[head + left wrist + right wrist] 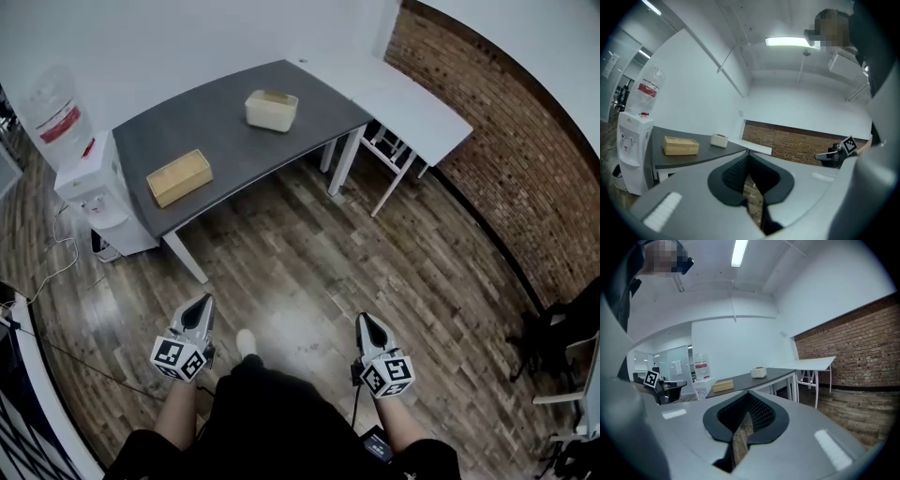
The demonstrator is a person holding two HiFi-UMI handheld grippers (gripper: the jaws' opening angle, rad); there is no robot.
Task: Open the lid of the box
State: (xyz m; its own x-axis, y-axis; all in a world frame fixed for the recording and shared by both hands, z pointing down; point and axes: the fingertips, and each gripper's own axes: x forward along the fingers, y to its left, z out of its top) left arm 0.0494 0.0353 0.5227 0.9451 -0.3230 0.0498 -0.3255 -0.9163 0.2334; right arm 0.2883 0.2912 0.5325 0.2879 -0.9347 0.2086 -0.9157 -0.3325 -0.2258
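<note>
**Well short of the bench, both tools shut and empty**

We held the left tool [200, 305] and the right tool [367, 323] low over the wooden floor [309, 244], each with its jaws pressed together on nothing, well apart from the dark bench [234, 141]. On it sat a cream box [272, 110] towards the far side and a flat tan box [179, 177] nearer the left edge (which one the task meant we could not tell). We judged it best to close in squarely and part the jaws before reaching a lid.
</note>
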